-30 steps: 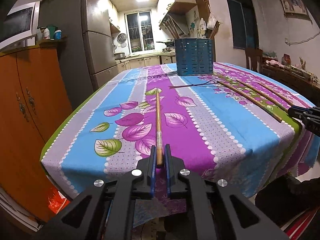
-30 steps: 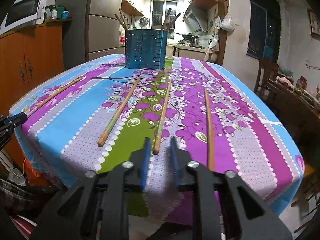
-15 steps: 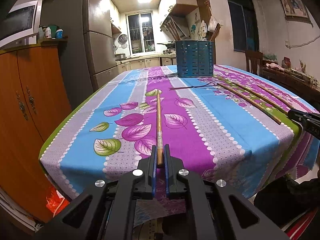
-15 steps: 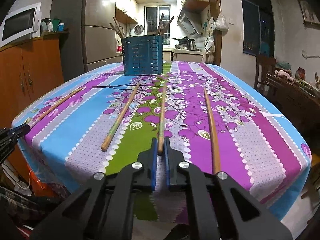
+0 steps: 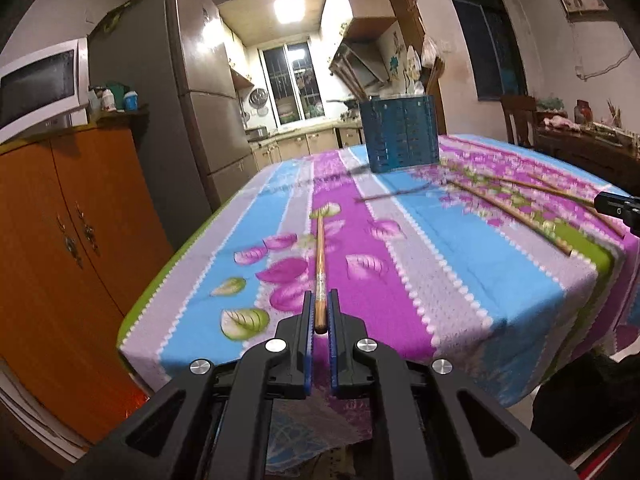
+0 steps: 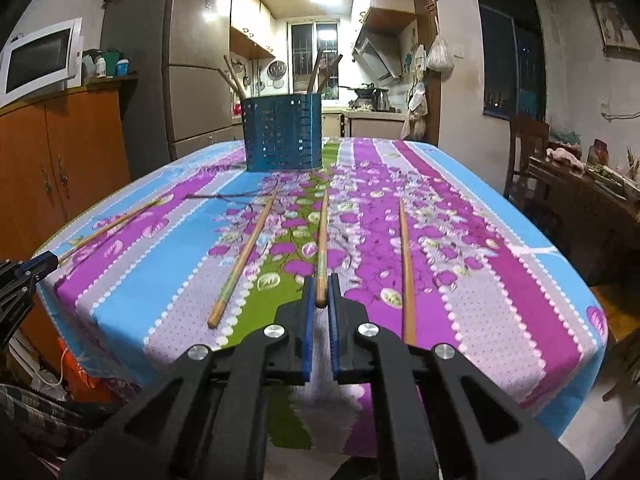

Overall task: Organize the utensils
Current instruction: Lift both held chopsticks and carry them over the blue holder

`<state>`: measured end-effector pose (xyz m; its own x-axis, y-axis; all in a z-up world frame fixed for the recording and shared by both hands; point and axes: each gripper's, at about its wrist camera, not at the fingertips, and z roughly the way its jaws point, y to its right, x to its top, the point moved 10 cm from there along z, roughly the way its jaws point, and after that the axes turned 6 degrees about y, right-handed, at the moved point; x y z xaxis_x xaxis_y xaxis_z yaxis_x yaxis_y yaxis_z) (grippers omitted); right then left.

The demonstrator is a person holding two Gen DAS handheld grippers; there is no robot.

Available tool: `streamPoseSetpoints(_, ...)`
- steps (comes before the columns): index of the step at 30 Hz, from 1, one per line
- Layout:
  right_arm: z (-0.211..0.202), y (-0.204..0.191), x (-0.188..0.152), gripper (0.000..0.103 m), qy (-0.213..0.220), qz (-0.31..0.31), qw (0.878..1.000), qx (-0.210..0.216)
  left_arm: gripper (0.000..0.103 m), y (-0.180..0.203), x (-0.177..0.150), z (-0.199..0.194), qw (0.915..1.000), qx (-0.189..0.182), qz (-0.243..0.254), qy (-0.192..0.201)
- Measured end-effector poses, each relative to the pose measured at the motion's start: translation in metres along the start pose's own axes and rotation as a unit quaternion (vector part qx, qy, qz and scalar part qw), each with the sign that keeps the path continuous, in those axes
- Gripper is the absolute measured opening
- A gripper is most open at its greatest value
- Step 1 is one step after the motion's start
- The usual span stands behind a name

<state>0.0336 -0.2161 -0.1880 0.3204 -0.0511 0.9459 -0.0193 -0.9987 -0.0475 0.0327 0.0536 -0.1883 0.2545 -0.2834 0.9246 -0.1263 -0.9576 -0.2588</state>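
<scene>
Both views look forward from just behind their own gripper fingers, low over the near edge of a table with a striped floral tablecloth [image 5: 460, 264], toward the kitchen at the far end. The left wrist camera sits at the table's left corner, tilted, so the blue utensil holder [image 5: 400, 134] lies right of centre and far off. The right wrist camera sits nearer the middle of the near edge, facing the holder [image 6: 282, 132] almost squarely. Both share the tablecloth, the holder, the orange cabinet [image 5: 60, 248] and the kitchen window [image 6: 314, 50].
</scene>
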Motion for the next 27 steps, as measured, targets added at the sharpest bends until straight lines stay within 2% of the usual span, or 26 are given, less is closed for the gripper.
streamPoseSetpoints(6, -0.009, 0.001, 0.033, 0.005, 0.036, -0.001, 0.999, -0.002, 0.007, -0.006, 0.037, -0.016, 0.9989, 0.003, 0.003, 0.048)
streamPoseSetpoints(9, -0.008, 0.002, 0.048, 0.005, 0.048, -0.001, 0.999, 0.001, 0.007, -0.011, 0.052, -0.016, 0.9982, -0.004, -0.009, 0.059)
streamPoseSetpoints(17, -0.006, 0.005, 0.089, 0.005, 0.078, 0.001, 0.997, 0.019, 0.007, -0.027, 0.094, -0.005, 0.9959, -0.037, -0.048, 0.067)
streamPoseSetpoints(23, 0.000, 0.005, 0.119, 0.005, 0.085, 0.000, 0.996, 0.032, 0.007, -0.036, 0.127, 0.015, 0.9940, -0.073, -0.069, 0.042)
streamPoseSetpoints(27, 0.000, 0.003, 0.140, 0.005, 0.094, -0.006, 0.995, 0.036, 0.007, -0.042, 0.146, 0.022, 0.9918, -0.090, -0.081, 0.043)
